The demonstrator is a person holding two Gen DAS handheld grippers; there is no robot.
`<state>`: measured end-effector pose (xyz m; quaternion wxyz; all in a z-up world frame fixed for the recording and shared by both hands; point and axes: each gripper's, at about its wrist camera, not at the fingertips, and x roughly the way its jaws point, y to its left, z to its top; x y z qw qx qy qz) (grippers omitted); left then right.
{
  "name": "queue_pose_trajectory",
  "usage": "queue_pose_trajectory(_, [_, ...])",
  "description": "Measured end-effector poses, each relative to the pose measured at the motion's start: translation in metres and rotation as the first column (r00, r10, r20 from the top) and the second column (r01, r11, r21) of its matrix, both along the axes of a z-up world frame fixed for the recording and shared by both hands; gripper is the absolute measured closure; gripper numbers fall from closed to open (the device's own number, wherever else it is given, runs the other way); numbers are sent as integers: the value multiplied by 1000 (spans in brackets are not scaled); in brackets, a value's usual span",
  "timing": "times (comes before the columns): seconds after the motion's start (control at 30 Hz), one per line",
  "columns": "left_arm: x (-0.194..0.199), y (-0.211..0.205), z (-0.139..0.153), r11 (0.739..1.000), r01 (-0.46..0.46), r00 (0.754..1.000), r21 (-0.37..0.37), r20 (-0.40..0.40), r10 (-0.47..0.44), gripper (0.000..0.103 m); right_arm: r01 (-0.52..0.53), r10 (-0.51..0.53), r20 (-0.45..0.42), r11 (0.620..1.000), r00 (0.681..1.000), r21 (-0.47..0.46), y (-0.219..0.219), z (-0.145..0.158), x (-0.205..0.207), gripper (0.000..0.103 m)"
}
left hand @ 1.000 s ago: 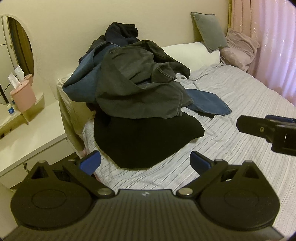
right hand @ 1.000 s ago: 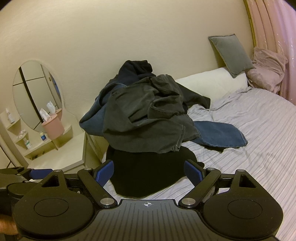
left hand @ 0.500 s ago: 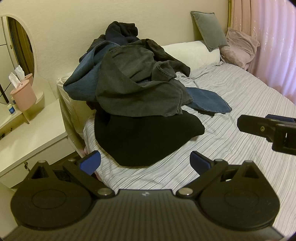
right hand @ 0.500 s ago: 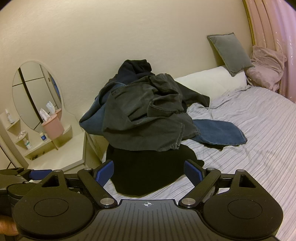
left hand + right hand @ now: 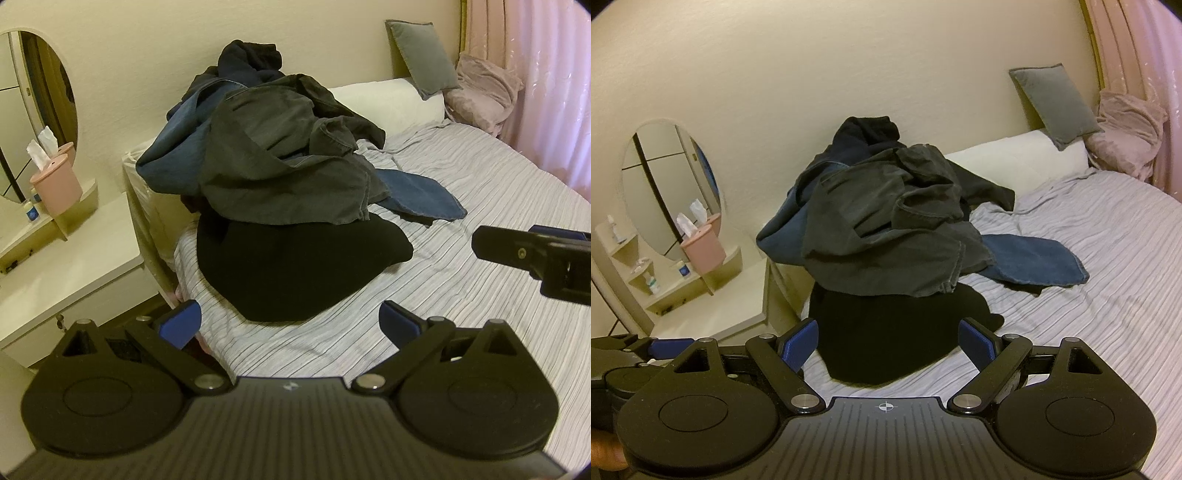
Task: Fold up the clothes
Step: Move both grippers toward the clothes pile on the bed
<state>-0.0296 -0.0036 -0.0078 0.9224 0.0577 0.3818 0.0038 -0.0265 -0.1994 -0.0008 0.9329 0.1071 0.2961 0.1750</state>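
A pink tissue box (image 5: 55, 183) sits on the white vanity (image 5: 70, 258) at left, before an oval mirror (image 5: 670, 188). Far right, a grey cushion (image 5: 423, 55) leans by a crumpled pink pillow (image 5: 480, 92) and pink curtain (image 5: 550, 85).

**Both grippers spread wide, holding nothing**

The left gripper (image 5: 290, 321) points forward with its blue-padded fingers (image 5: 179, 323) far apart. The right gripper (image 5: 886, 341) sits just to its right, level, jaws equally wide, nothing between them.
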Motion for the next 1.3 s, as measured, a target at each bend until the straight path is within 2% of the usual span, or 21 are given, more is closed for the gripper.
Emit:
queue_pose_trajectory(0.53, [-49, 9, 0, 995, -81, 996, 57, -23, 82, 2, -65, 66, -20, 997, 998, 45, 7, -5, -19, 17])
queue_pose_trajectory(0.7, [-59, 20, -6, 994, -98, 994, 44, -42, 100, 2, -91, 93, -40, 995, 995, 45, 16, -12, -24, 17])
queue_pose_trajectory(0.93, [-32, 38, -11, 1000, -27, 999, 9, -26, 27, 2, -48, 49, -17, 998, 999, 40, 24, -14, -14, 17])
queue_pose_trajectory(1.17, [20, 89, -18, 995, 96, 995, 4, 6, -96, 4, 66, -66, -39, 998, 997, 11, 53, -18, 33, 17])
queue_pose_trajectory(1.3, [55, 120, -15, 984, 173, 984, 47, 23, -175, 4, 130, -131, -36, 991, 991, -12, 79, -14, 62, 17])
